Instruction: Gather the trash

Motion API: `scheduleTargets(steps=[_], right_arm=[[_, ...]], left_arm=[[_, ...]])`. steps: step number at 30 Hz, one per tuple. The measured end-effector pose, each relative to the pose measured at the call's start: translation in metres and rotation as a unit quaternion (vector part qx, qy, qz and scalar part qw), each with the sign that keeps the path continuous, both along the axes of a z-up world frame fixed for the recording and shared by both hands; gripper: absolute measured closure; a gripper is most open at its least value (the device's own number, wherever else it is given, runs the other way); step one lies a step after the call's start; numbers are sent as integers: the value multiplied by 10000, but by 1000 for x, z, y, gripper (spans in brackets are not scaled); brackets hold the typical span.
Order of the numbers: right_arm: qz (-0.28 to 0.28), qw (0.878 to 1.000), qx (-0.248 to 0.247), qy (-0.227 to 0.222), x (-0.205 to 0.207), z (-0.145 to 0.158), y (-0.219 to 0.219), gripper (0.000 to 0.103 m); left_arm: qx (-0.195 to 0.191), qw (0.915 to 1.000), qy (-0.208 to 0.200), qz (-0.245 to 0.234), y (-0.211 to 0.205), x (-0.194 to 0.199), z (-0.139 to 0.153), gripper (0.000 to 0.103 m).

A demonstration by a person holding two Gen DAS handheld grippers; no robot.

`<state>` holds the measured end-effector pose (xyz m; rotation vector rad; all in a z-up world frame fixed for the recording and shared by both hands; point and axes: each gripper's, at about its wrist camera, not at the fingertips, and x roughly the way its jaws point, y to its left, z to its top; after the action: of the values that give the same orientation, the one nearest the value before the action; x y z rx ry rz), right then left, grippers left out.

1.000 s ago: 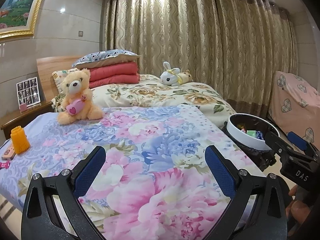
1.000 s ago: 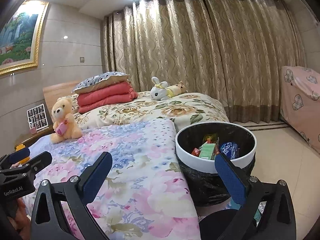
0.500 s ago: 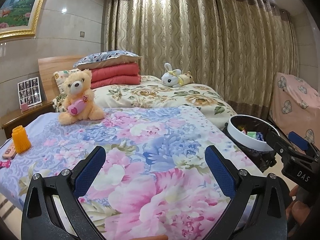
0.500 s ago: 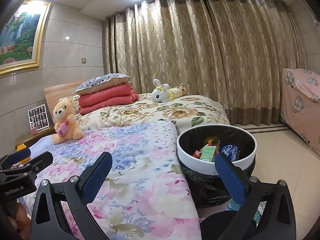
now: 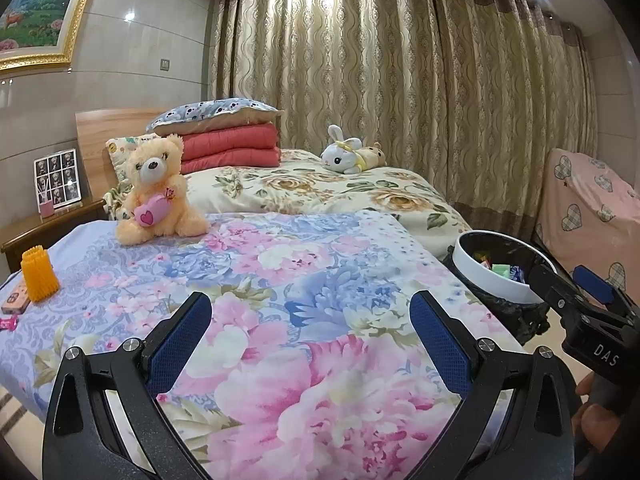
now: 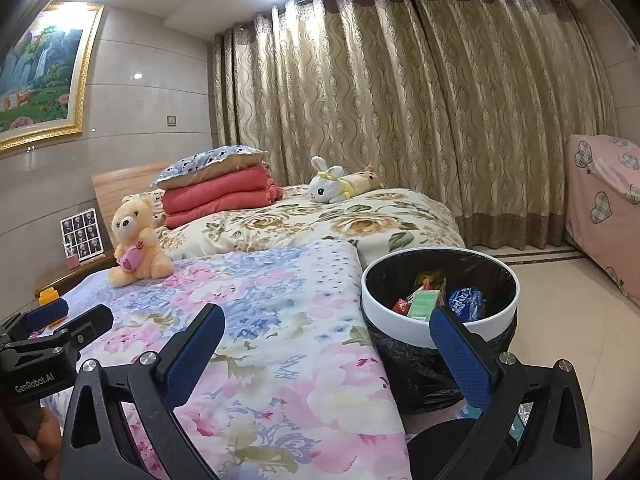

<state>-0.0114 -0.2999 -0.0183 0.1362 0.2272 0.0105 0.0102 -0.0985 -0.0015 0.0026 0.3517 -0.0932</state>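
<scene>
The left tool (image 5: 310, 320) hangs over the floral bed (image 5: 280, 280), jaws wide apart and holding nothing; the right tool (image 6: 326, 332) is likewise spread and empty, straddling the bed's corner and the bin (image 6: 440, 320). Since a second ago both views have barely shifted: the scene sits slightly lower in each, and the bin's place beside the bed is unchanged. The bin stands on the floor against the bed's right edge, lined in black, with wrappers (image 6: 436, 300) inside. On the bed's left edge lie an orange comb-like thing (image 5: 38, 274) and small bits (image 5: 14, 304), too cut off to identify. A teddy (image 5: 156, 192) sits further back. The right tool's finger hides part of the bin's rim.
</scene>
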Motion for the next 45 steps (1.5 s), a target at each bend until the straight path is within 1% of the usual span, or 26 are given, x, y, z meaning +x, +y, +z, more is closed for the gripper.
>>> scheduleTargets(steps=[18, 45], right_arm=[[41, 10000, 31, 30, 0, -3, 4, 0], [87, 9999, 109, 48, -5, 1, 8, 0]], left_arm=[[-30, 10000, 54, -24, -2, -1, -2, 1], [-21, 9999, 88, -95, -3, 0, -3, 1]])
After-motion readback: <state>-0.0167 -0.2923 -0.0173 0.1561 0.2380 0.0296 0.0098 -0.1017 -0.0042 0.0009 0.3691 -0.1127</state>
